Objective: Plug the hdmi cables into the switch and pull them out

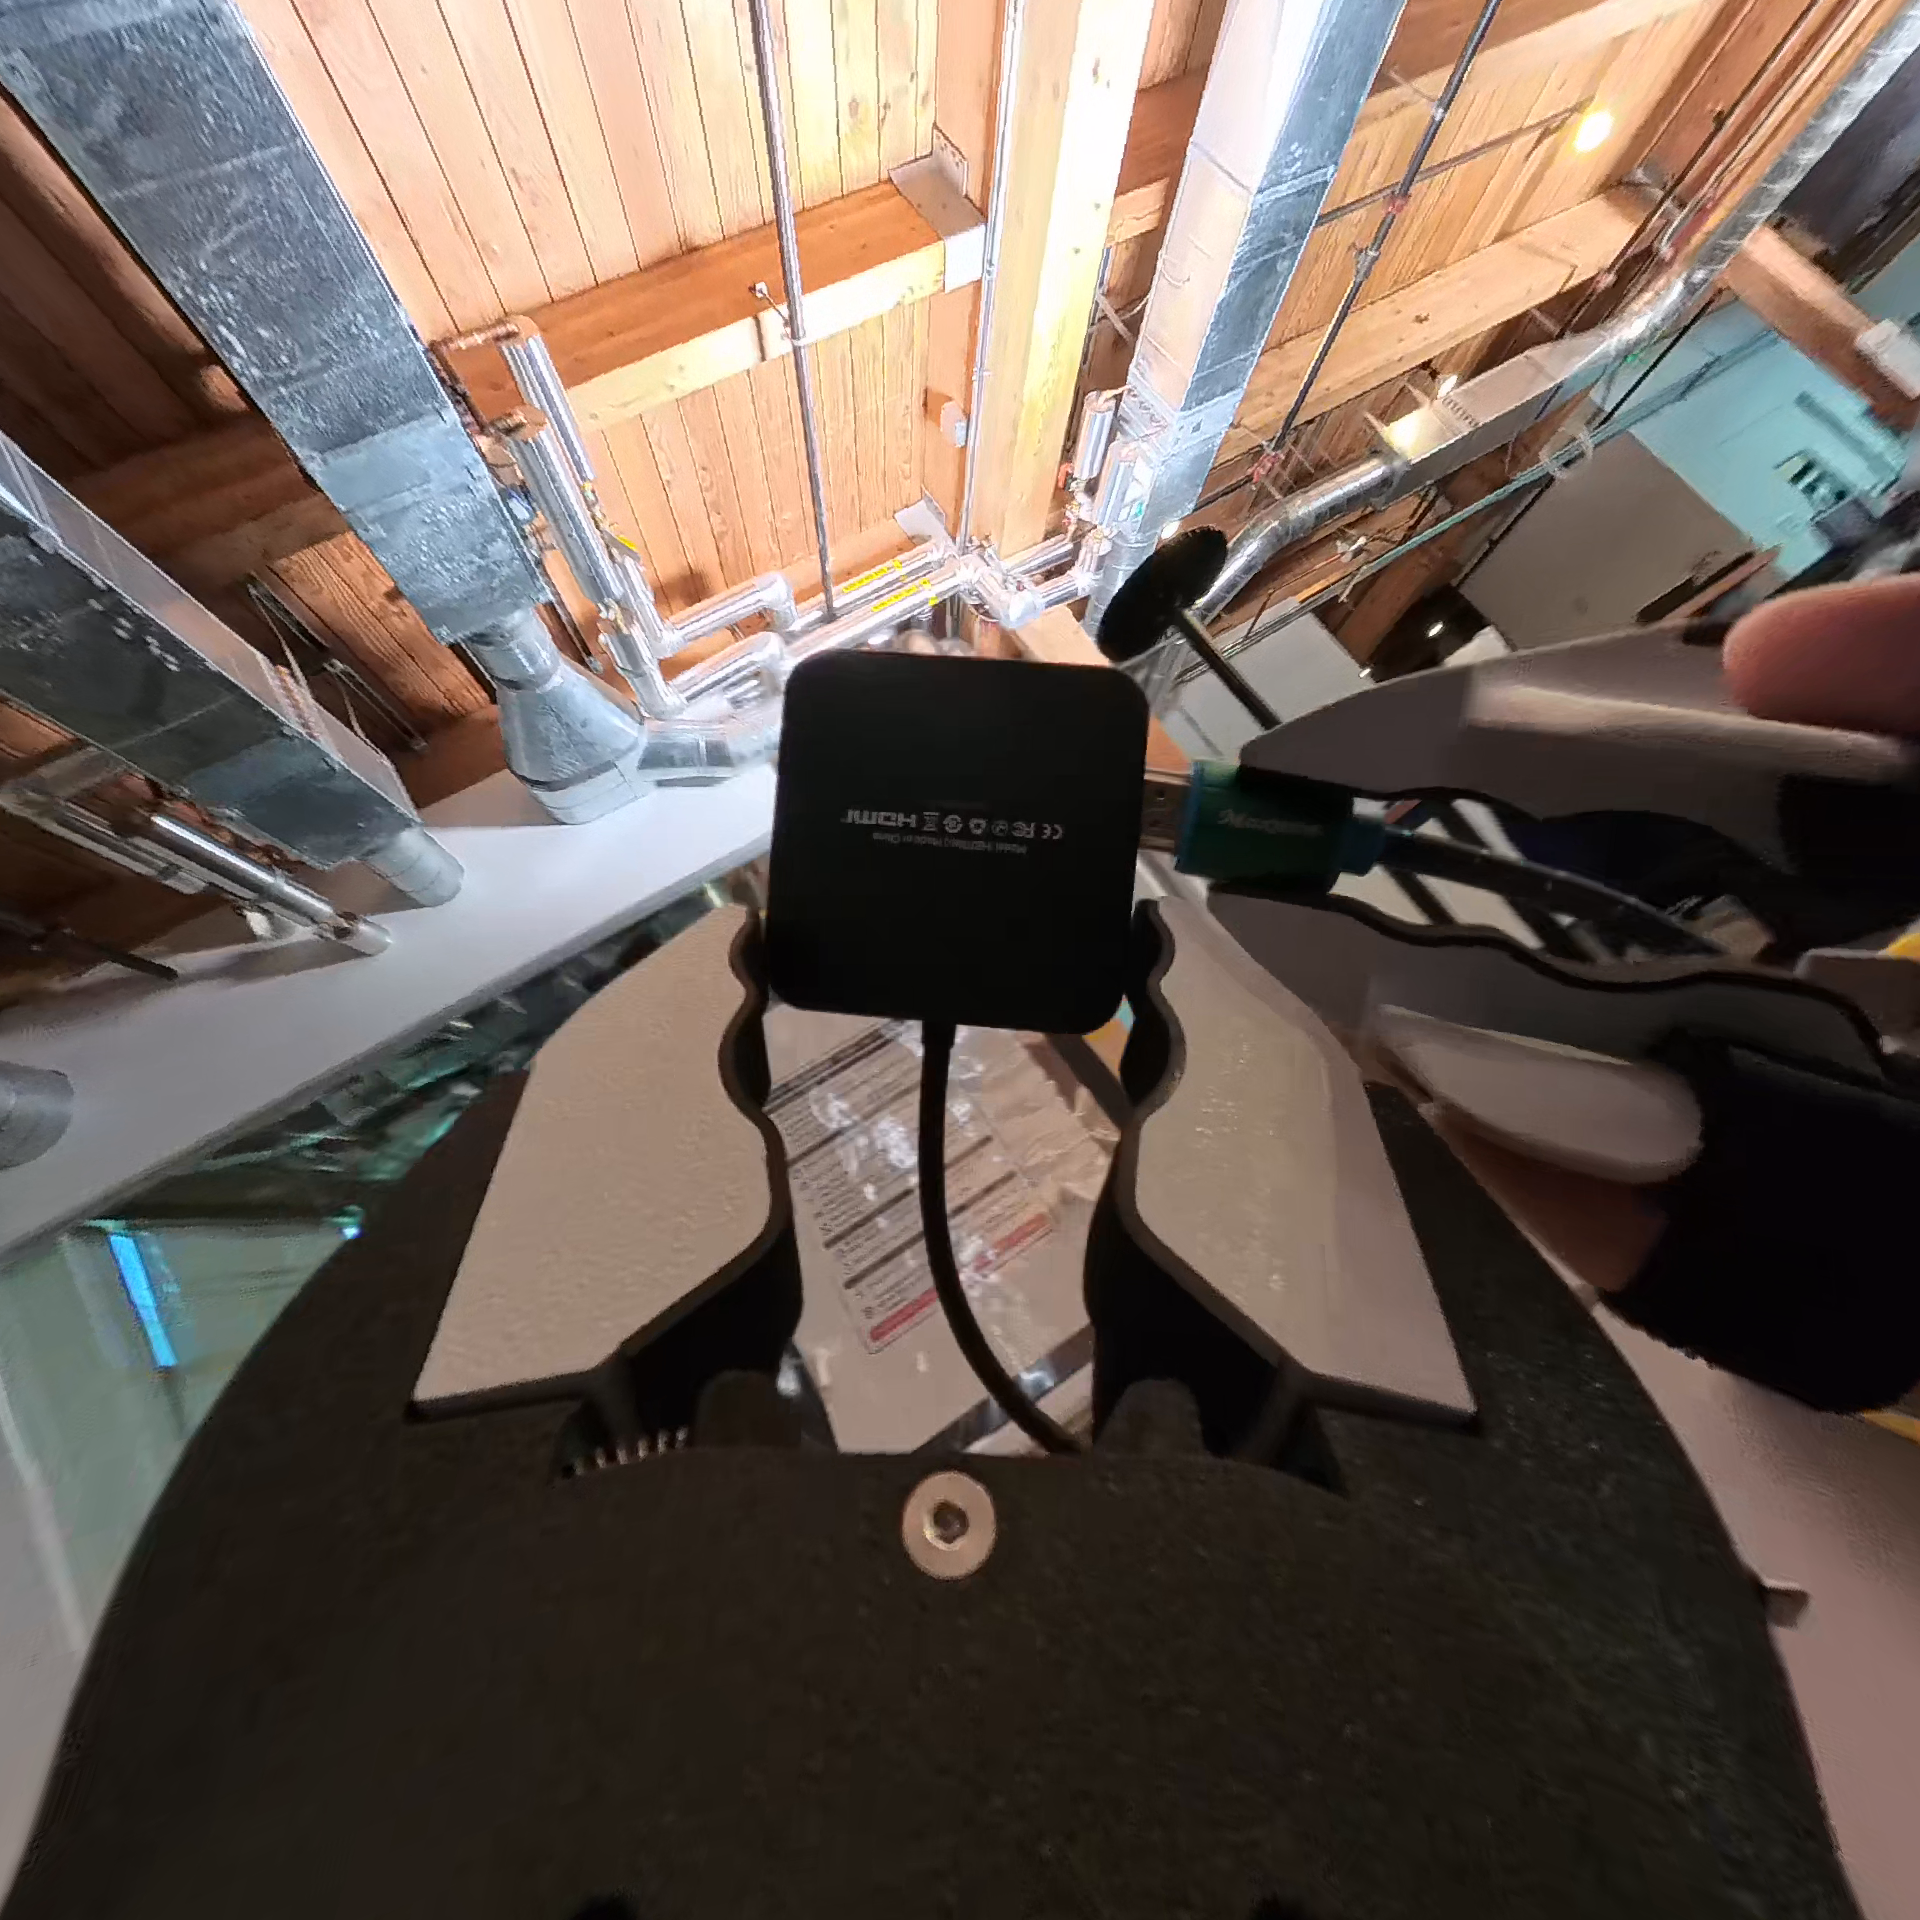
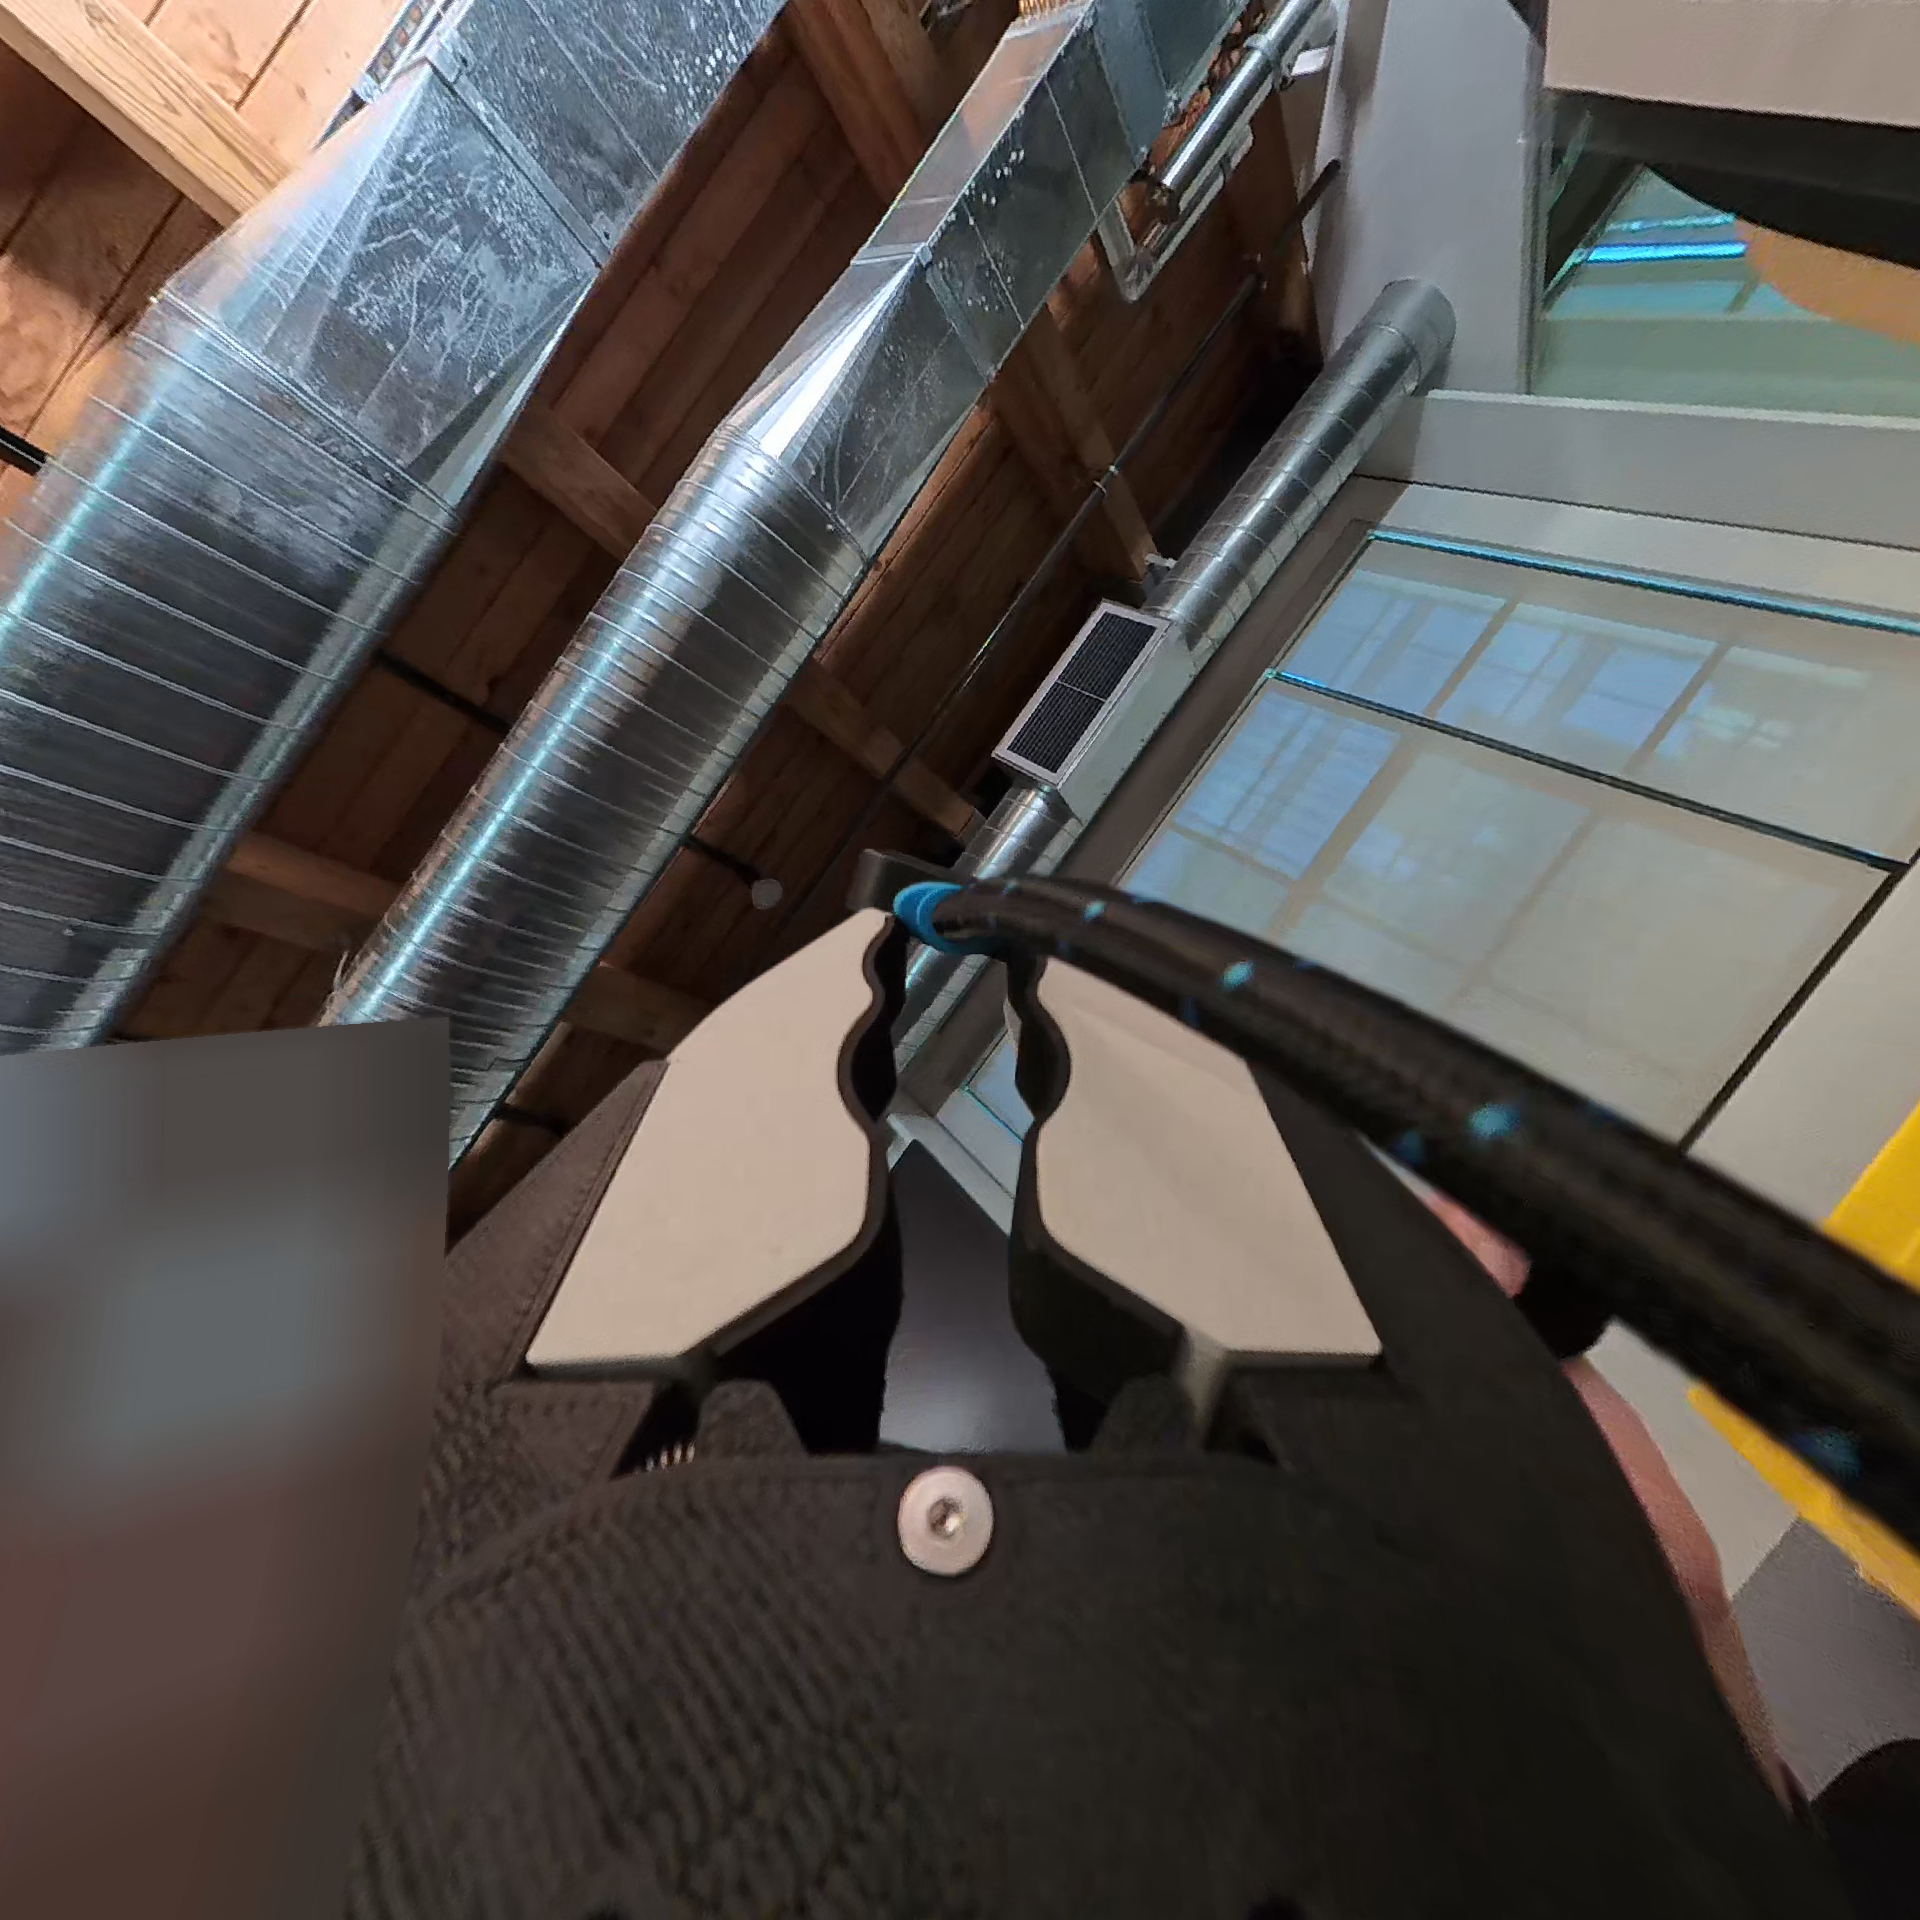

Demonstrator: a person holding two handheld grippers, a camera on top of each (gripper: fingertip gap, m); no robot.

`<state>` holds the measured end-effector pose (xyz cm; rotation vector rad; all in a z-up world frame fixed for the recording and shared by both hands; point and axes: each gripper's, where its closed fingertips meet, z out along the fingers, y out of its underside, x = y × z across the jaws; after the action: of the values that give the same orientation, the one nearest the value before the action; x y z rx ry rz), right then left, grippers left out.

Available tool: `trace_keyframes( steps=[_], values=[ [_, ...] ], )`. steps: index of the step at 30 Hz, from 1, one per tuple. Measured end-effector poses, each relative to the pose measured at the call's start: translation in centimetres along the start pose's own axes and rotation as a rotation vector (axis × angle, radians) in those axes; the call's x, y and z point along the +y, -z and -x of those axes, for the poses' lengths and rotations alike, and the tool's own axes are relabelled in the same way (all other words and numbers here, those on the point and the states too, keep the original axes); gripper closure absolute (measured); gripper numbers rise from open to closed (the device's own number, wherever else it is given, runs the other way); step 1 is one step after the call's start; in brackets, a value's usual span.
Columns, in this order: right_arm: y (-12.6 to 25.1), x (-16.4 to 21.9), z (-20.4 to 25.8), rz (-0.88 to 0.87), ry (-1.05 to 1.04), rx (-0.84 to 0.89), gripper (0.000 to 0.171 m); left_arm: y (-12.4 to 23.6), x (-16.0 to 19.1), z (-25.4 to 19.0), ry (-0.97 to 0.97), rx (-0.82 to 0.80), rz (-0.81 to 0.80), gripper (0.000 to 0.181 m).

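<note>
Switch [image 1: 956, 847] faces only left view; right shows cable [image 2: 1351, 1060].

Both views are taken from cameras mounted just behind the fingers of hand-held grippers and are tilted steeply upward. In the left wrist view, the wooden ceiling [image 1: 727, 260] and metal ducts [image 1: 312, 343] are seen far above, while the black switch [image 1: 956, 842] is framed very close, between the left gripper [image 1: 951, 971] fingertips. The right gripper [image 1: 1236, 826] is seen entering from the right. In the right wrist view, the same kind of ducts [image 2: 644, 748] and a glass wall [image 2: 1538, 790] are faced; the switch edge [image 2: 894, 864] is shared.
</note>
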<state>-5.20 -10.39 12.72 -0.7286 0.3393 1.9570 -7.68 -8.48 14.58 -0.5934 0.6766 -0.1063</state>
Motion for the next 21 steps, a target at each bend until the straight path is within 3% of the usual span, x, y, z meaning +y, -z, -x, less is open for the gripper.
trace_keyframes(
  steps=[21],
  values=[
    [-0.5,1.6,1.0,0.087,0.016,0.007,0.152,0.5,-1.6,0.7,0.021,0.082,-0.1,0.116]
  ],
)
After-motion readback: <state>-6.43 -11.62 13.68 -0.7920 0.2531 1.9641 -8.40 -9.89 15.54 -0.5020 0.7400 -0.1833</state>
